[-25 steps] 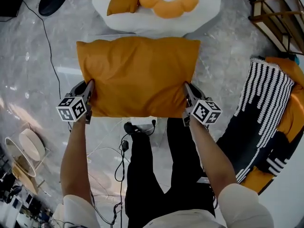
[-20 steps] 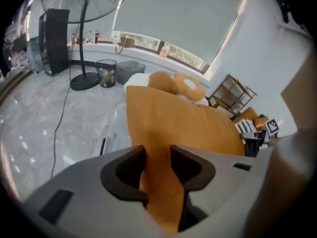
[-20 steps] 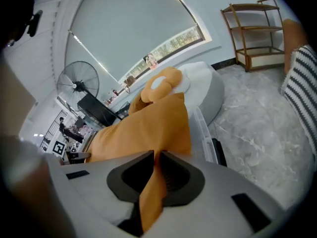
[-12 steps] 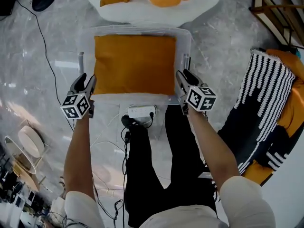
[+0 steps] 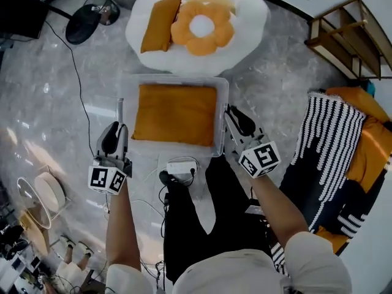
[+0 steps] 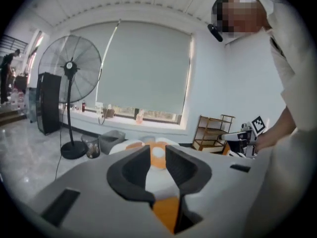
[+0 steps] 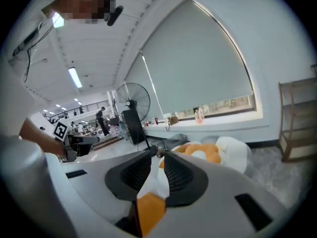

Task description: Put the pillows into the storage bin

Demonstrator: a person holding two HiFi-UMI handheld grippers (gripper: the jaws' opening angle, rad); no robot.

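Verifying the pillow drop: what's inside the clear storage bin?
One orange pillow lies flat inside the storage bin and fills most of it. The bin floor and anything under the pillow are covered, so they can't be seen.

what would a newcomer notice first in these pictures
The orange pillow lying flat in the clear storage bin at the centre of the head view grabs attention first. Just beyond it, an orange flower-shaped cushion and a second orange pillow sit on a white round cushion. A black-and-white striped throw lies at the right.
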